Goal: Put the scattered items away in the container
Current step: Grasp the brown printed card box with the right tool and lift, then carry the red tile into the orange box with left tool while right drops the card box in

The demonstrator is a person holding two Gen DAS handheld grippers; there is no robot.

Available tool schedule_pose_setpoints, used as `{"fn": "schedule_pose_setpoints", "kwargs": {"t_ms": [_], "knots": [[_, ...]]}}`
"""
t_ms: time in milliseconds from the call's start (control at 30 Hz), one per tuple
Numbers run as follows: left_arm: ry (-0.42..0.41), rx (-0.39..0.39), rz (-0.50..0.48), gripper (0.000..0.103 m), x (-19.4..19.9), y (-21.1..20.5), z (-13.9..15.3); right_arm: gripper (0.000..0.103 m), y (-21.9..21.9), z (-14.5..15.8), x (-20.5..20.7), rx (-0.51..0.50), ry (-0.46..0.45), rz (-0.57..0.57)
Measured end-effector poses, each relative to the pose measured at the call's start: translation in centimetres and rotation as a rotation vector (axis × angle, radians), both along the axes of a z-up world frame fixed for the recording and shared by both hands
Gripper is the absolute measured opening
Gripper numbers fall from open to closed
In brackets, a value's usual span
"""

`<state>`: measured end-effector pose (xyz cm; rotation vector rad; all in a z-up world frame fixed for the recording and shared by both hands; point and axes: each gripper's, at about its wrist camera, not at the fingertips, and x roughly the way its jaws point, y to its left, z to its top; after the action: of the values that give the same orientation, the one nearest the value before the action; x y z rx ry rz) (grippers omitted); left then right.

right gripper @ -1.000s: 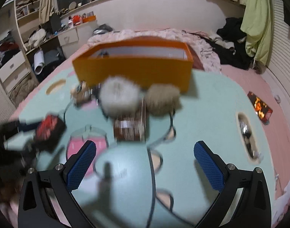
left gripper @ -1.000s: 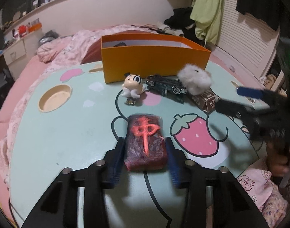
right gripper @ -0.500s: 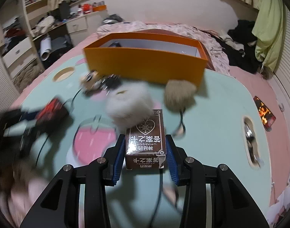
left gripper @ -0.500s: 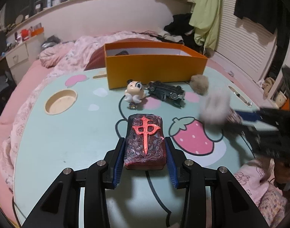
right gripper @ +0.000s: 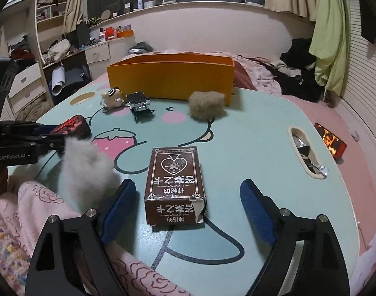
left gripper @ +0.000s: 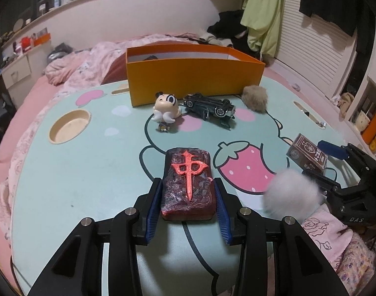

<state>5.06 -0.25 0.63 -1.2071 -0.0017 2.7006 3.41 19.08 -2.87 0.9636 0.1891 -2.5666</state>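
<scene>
Gripping a glossy dark-red mahjong tile [left gripper: 188,185] with a raised red character, your left tongs [left gripper: 188,209] angle down at the table [left gripper: 64,185], blue ribbed pads tight on its sides. Your right tongs [right gripper: 188,212] also tilt downward; their jaws are opening, and the brown card box [right gripper: 174,185] lies flat between them, clear of both pads. A blurred white fluffy ball [right gripper: 85,170] sits just left of the right tongs. Farther ahead stand a tan fluffy ball [right gripper: 206,104], an overturned toy car [left gripper: 208,106] and a round-headed figurine [left gripper: 167,109], just before the orange cardboard box [left gripper: 192,79], well beyond both tongs.
</scene>
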Motion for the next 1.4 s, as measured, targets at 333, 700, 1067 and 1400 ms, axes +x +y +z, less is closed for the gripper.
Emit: {"fn": "schedule_pose_setpoints", "kwargs": {"t_ms": [333,700,1067,1400], "knots": [[0.038,0.019,0.005,0.038,0.4,-0.5,1.1,0.042,-0.3,0.5,-0.8,0.004,-0.012,0.020],[0.145,0.072,-0.067,0.038,-5.6,0.4,9.5,0.042,-1.4,9.0,-6.0,-0.108,0.072,0.024],[0.040,0.075,0.115,0.064,-19.2,-1.8,9.4,0.049,-6.1,10.8,-19.9,-0.134,-0.063,-0.060],[0.094,0.122,0.121,0.081,-13.3,-3.5,9.3,0.068,-4.2,9.6,-16.6,-0.204,-0.062,-0.085]]}}
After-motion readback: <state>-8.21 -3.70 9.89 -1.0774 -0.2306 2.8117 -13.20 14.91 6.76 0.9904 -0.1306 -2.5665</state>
